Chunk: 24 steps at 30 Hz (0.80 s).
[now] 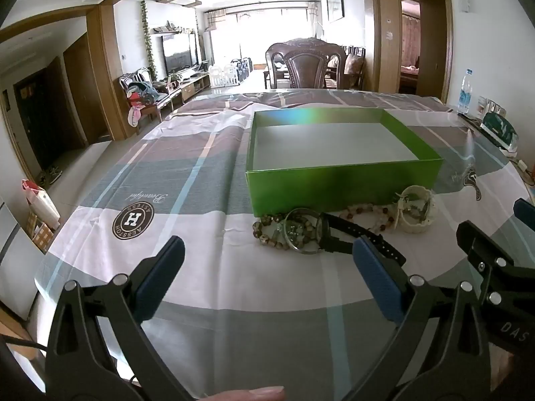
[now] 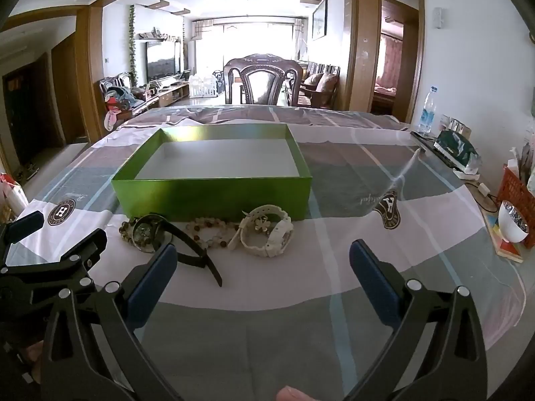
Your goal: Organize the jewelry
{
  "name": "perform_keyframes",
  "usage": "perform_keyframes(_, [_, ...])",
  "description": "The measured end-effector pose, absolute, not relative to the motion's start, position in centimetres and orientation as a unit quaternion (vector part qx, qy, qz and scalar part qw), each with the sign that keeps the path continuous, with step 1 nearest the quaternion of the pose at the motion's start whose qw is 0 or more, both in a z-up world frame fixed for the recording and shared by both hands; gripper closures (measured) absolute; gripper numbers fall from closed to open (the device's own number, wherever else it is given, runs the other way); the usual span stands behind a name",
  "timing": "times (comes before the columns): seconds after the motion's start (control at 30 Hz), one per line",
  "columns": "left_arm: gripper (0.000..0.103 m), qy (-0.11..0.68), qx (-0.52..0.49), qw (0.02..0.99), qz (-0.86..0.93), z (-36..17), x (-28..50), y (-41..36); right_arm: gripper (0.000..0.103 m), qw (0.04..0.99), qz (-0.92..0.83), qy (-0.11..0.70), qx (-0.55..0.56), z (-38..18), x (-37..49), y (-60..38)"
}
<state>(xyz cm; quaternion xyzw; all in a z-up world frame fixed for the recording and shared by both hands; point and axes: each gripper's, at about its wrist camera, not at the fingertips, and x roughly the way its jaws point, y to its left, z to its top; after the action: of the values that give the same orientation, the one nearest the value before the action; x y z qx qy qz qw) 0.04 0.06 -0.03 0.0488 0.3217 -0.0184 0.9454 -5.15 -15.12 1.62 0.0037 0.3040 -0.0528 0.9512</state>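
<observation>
An empty green box (image 1: 341, 187) (image 2: 214, 193) stands open on the clothed table. Along its near wall lies the jewelry: a black-strapped watch (image 1: 354, 232) (image 2: 190, 245) resting over a brown bead bracelet (image 1: 267, 230) (image 2: 128, 230), a pale bead bracelet (image 1: 371, 214) (image 2: 210, 232), and a white watch (image 1: 416, 209) (image 2: 267, 230). My left gripper (image 1: 269, 250) hovers open just short of the black watch. My right gripper (image 2: 262, 257) is open too, near the white watch. Nothing sits between either pair of fingers.
A patterned cloth (image 1: 187, 173) covers the table. At the right edge stand a water bottle (image 2: 427, 110), a tissue pack (image 2: 456, 153), a white bowl (image 2: 513, 225) and a red basket (image 2: 516, 190). A dark wooden chair (image 2: 264, 78) stands behind the far edge.
</observation>
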Motion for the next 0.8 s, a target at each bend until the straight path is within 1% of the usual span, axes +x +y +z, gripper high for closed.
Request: perform_keyframes(0.8, [0.003,0.322,0.051,0.945,-0.018,0.0,0.0,0.02,0.003,0.951,-0.053,0.304,0.004,1.44,-5.02,-15.05])
